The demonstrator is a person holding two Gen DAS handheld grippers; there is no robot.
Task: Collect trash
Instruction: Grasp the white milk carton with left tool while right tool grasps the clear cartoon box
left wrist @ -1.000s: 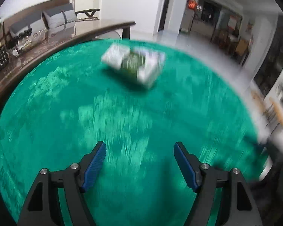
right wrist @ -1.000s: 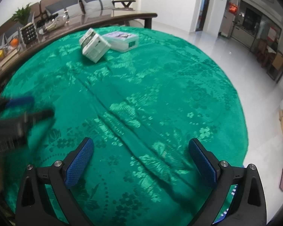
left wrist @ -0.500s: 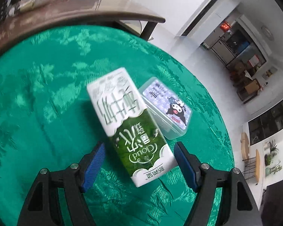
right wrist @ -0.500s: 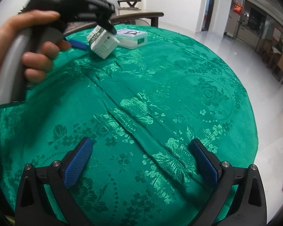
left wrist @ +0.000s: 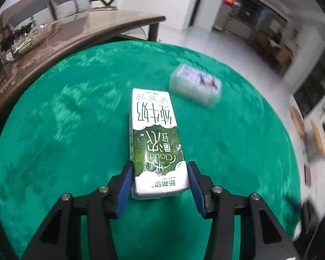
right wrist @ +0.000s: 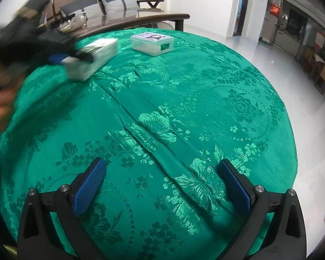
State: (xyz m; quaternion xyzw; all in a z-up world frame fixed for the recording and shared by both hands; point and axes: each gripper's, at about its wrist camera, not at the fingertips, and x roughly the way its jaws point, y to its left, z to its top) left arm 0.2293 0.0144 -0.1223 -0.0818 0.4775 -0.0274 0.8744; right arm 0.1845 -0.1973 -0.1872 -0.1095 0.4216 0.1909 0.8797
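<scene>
My left gripper (left wrist: 159, 181) is shut on a green and white milk carton (left wrist: 155, 138), gripping its near end, and holds it above the green tablecloth (left wrist: 54, 130). In the right wrist view the carton (right wrist: 93, 59) and the left gripper (right wrist: 60, 57) show blurred at the far left. A clear plastic box with a cartoon label (left wrist: 195, 85) lies on the cloth beyond the carton; it also shows in the right wrist view (right wrist: 151, 43). My right gripper (right wrist: 161, 183) is open and empty over the near part of the table.
A dark wooden side table (left wrist: 75, 30) with clutter stands behind the round table, with a sofa (right wrist: 97, 2) further back. White floor (right wrist: 281, 60) lies to the right. The cloth has a raised fold (right wrist: 153, 134) across its middle.
My left gripper closed on the milk carton and lifted it away from the plastic box, toward the left. The right gripper has hardly moved.
</scene>
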